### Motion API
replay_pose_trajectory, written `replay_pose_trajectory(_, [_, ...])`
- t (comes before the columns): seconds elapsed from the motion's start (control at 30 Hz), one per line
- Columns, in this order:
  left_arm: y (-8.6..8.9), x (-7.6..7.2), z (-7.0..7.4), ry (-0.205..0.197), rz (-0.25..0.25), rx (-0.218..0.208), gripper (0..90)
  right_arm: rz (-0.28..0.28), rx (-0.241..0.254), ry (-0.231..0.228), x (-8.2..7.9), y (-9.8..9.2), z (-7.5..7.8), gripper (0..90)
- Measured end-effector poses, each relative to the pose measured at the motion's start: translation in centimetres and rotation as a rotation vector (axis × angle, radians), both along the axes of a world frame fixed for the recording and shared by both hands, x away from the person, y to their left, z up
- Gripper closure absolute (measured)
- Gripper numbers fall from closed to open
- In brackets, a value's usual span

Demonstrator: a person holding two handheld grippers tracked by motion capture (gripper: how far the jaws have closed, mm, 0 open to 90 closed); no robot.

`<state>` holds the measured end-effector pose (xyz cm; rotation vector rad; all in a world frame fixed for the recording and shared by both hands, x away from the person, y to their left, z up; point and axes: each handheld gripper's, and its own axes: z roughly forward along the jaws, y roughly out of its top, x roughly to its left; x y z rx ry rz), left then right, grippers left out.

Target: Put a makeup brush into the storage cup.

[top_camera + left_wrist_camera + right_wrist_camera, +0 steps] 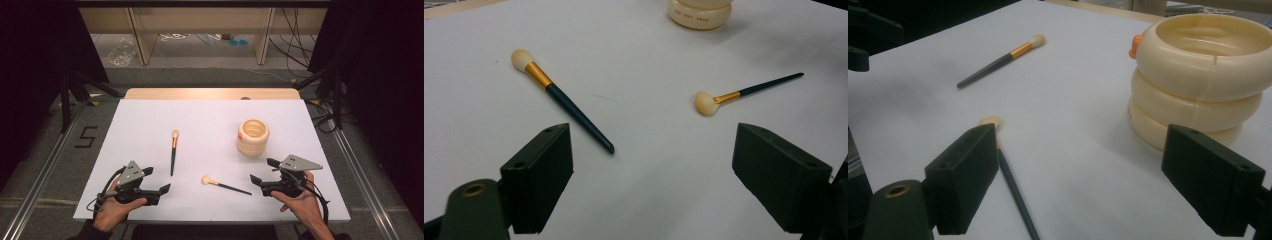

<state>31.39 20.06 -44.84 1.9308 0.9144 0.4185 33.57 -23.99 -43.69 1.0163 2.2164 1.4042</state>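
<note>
Both hands rest low at the near edge of the white desk (150, 125), each wrapped around its tool from behind: the left hand-held gripper (159, 181) points toward the middle with jaws wide apart and nothing between them, and the right hand-held gripper (264, 171) faces it, jaws likewise spread and bare. The long brush (173, 152) lies just ahead of the left one. The short brush (225, 185) lies between the two, its handle tip close to the right jaws, with the cream ringed pot (252, 137) just beyond them.
</note>
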Motion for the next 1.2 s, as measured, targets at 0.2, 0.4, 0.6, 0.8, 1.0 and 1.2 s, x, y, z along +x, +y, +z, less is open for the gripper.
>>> replay_pose_trajectory(0.2, [-0.2,0.0,-0.1,0.008,-0.008,-0.011,16.3,0.000,-0.001,0.009,0.1,-0.1,0.0,16.1])
replay_pose_trajectory(0.4, [-0.1,0.2,0.0,0.005,-0.010,0.008,16.4,0.019,-0.043,0.004,0.2,0.1,0.4,16.1])
replay_pose_trajectory(0.6, [-0.3,0.4,-0.1,0.011,-0.010,0.010,16.4,0.049,-0.081,0.003,0.3,0.5,1.0,16.2])
replay_pose_trajectory(0.8, [-0.3,0.3,-0.2,0.020,0.000,-0.004,16.5,0.084,-0.131,0.010,0.4,1.1,1.4,17.0])
replay_pose_trajectory(1.0, [-0.2,0.3,-0.2,0.023,0.006,0.004,16.4,0.138,-0.213,0.030,0.6,2.2,1.9,20.2])
replay_pose_trajectory(1.2, [0.0,0.4,-0.3,0.020,0.008,0.015,16.5,0.210,-0.327,0.046,1.4,4.1,2.4,24.2])
